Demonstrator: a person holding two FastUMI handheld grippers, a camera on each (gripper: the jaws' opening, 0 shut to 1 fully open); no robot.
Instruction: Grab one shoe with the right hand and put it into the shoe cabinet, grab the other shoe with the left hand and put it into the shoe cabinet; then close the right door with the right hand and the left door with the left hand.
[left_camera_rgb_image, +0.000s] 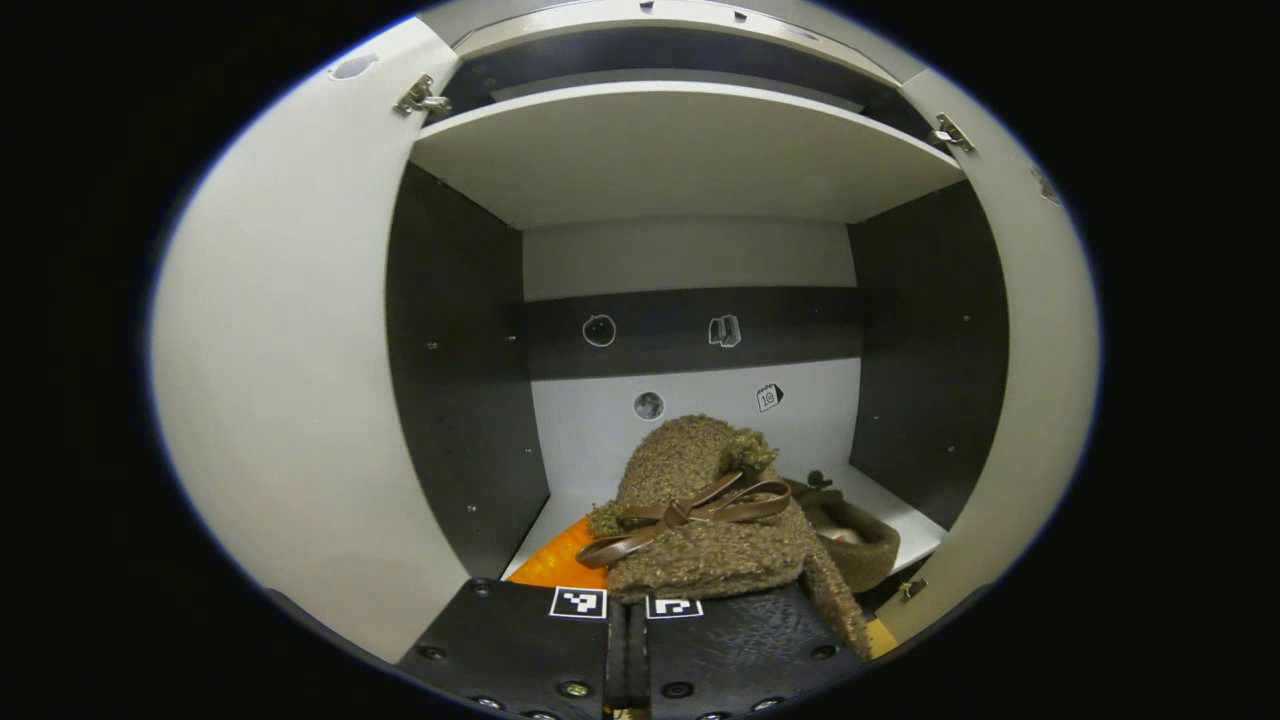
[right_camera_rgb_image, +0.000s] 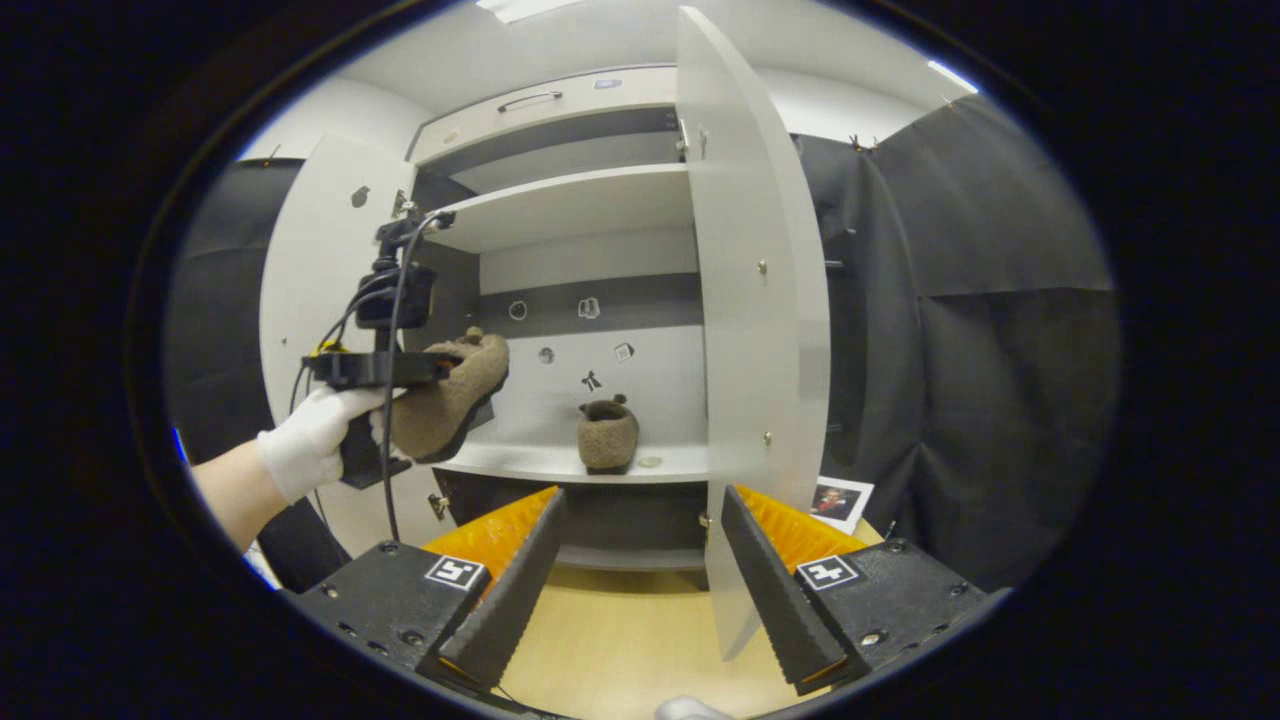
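Observation:
My left gripper (left_camera_rgb_image: 627, 612) is shut on a brown fuzzy shoe with a ribbon bow (left_camera_rgb_image: 700, 520), held just in front of the cabinet's lower shelf (left_camera_rgb_image: 560, 505). The right gripper view shows a gloved hand (right_camera_rgb_image: 305, 440) holding that left gripper (right_camera_rgb_image: 375, 370), with its shoe (right_camera_rgb_image: 450, 400) at the left side of the cabinet opening. The second brown shoe (left_camera_rgb_image: 855, 545) (right_camera_rgb_image: 608, 437) stands on the lower shelf (right_camera_rgb_image: 530, 462), toward the right. My right gripper (right_camera_rgb_image: 640, 565) hangs open with nothing in it, back from the cabinet and over the floor.
Both cabinet doors stand open: the left door (left_camera_rgb_image: 290, 400) (right_camera_rgb_image: 320, 280) and the right door (left_camera_rgb_image: 1040, 400) (right_camera_rgb_image: 755, 300). An upper shelf (left_camera_rgb_image: 680, 150) spans the cabinet. Stickers dot its back wall (left_camera_rgb_image: 690, 330). The wooden floor (right_camera_rgb_image: 620, 630) lies below, and a small picture (right_camera_rgb_image: 838, 500) leans by the black cloth.

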